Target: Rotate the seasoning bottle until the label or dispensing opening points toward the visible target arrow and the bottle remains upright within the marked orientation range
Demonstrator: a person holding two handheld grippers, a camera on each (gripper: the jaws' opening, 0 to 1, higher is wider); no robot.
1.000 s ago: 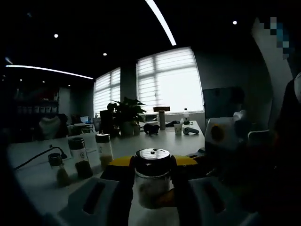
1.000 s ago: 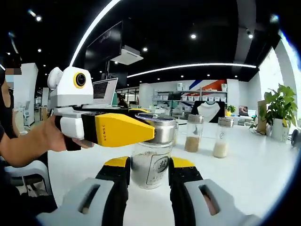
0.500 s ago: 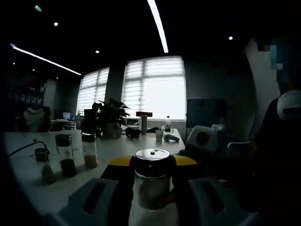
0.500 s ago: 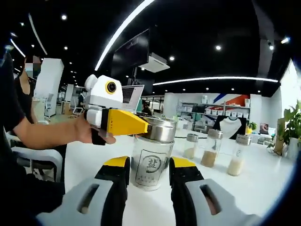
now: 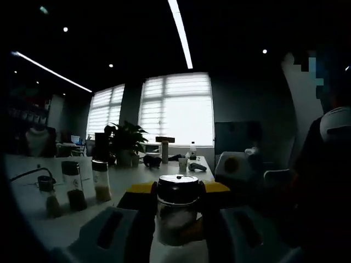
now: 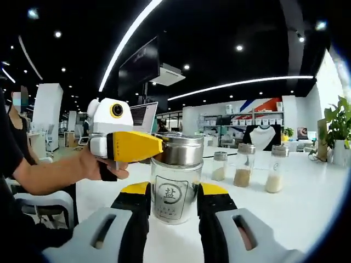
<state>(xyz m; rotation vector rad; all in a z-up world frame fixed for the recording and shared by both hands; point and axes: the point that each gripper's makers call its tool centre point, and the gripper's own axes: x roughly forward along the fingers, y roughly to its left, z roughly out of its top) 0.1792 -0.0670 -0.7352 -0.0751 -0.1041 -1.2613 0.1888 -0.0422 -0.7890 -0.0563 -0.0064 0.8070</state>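
Observation:
A glass seasoning bottle (image 6: 175, 186) with a steel lid (image 6: 176, 149) stands upright on the white table (image 6: 307, 203). Its label (image 6: 169, 193), a character in a circle, faces the right gripper view. My right gripper (image 6: 174, 194) is shut on the glass body, a black and yellow jaw on each side. The left gripper's yellow finger (image 6: 134, 147) comes in from the left at lid height, held by a person's hand (image 6: 101, 167). In the left gripper view, my left gripper (image 5: 178, 189) is shut on the lid (image 5: 177, 186) of the bottle (image 5: 175, 219).
Three more seasoning bottles (image 6: 243, 164) stand in a row further back on the table, dim in the left gripper view (image 5: 74, 185). A potted plant (image 5: 125, 143) and small items sit by the bright windows. A person's arm reaches in from the left.
In the right gripper view the label has come round from right of centre to just left of centre. Both views have swung, so the background bottles sit elsewhere in the picture.

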